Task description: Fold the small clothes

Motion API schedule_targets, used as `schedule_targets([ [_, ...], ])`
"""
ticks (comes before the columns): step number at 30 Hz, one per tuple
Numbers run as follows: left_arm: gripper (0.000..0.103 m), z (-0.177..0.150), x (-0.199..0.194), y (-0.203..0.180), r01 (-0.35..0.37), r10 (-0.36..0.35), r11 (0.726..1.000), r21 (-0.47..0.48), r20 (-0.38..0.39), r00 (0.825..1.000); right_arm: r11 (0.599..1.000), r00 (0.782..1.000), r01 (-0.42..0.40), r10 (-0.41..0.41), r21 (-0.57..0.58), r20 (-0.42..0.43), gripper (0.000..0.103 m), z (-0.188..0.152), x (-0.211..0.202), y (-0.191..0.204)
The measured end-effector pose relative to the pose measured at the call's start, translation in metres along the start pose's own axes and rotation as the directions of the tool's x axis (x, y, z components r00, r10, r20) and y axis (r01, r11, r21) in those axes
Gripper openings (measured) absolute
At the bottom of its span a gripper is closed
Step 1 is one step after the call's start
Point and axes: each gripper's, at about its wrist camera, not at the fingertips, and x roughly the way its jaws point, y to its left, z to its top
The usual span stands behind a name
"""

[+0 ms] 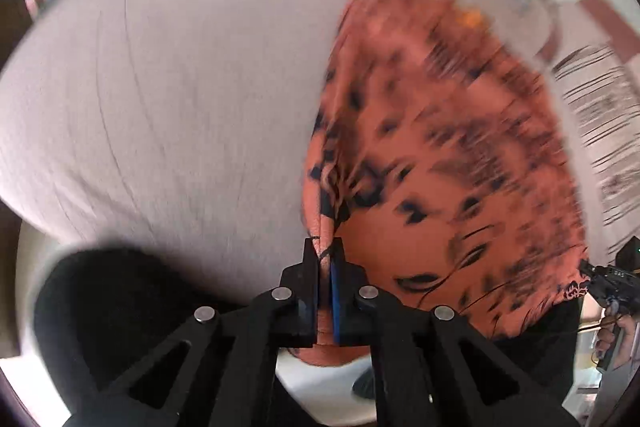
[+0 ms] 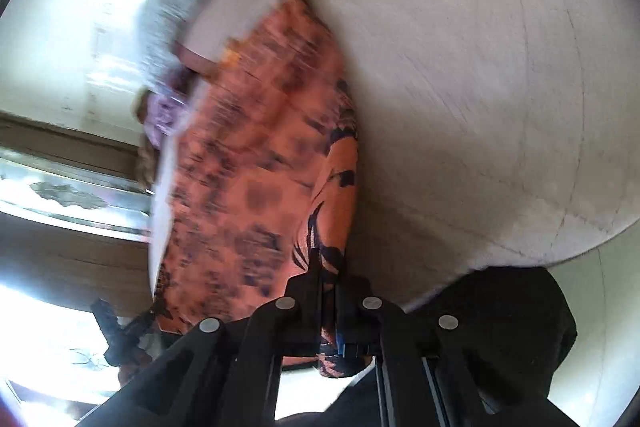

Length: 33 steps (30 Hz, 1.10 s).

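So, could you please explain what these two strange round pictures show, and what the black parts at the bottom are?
There is no robot here: a person holds a hand-held gripper in each hand, and each gripper carries a wide-angle camera looking forward along its jaws. The black parts are those jaws. One picture comes from the left gripper, the other from the right gripper. Both are shut on edges of the same orange patterned garment, which stretches between them over a round white table. The left view also catches the right gripper at its far right edge. Other clothes lie blurred beyond; I cannot identify them.
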Motion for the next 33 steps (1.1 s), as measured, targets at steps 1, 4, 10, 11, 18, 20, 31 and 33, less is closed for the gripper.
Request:
schedule_targets([
  [1, 0.005, -0.001, -0.004, -0.001, 0.000, 0.000, 1.000, 0.009, 0.016, 1.000, 0.999, 0.999, 0.018, -0.016, 0.035, -0.038, 0.005, -0.002, 0.014, -0.011],
  [4, 0.005, 0.000, -0.020, -0.009, 0.015, -0.017, 0.999, 0.038, 0.065, 0.998, 0.999, 1.000, -0.021, 0.021, 0.039, -0.006, 0.005, -0.002, 0.005, -0.008],
  [10, 0.005, 0.008, -0.011, -0.009, 0.014, -0.015, 0.999, 0.045, 0.015, 1.000, 0.999, 0.999, 0.003, 0.000, 0.052, -0.048, 0.005, 0.003, 0.016, -0.016],
  [11, 0.005, 0.011, -0.017, -0.011, 0.034, -0.036, 0.998, 0.043, 0.028, 0.999, 0.999, 0.999, 0.001, 0.001, 0.046, -0.046, 0.005, 0.004, 0.013, -0.014],
  [18, 0.005, 0.067, -0.059, -0.035, 0.189, -0.200, 0.977, 0.095, 0.116, 0.973, 0.979, 0.981, -0.192, 0.192, 0.067, 0.008, 0.005, 0.034, 0.006, 0.016],
  [20, 0.005, 0.100, -0.076, -0.044, 0.214, -0.236, 0.967, 0.140, 0.167, 0.957, 0.970, 0.971, -0.240, 0.239, 0.043, 0.024, 0.005, 0.059, 0.005, 0.032],
  [31, 0.063, 0.297, 0.052, -0.073, 0.062, -0.084, 0.994, 0.092, 0.264, 0.961, 0.967, 0.931, -0.249, 0.253, -0.049, 0.265, 0.014, 0.286, 0.065, 0.101],
  [33, 0.063, 0.306, 0.087, -0.068, 0.007, -0.018, 0.998, 0.059, 0.192, 0.981, 0.991, 0.974, -0.130, 0.126, 0.013, 0.190, 0.041, 0.297, 0.109, 0.090],
])
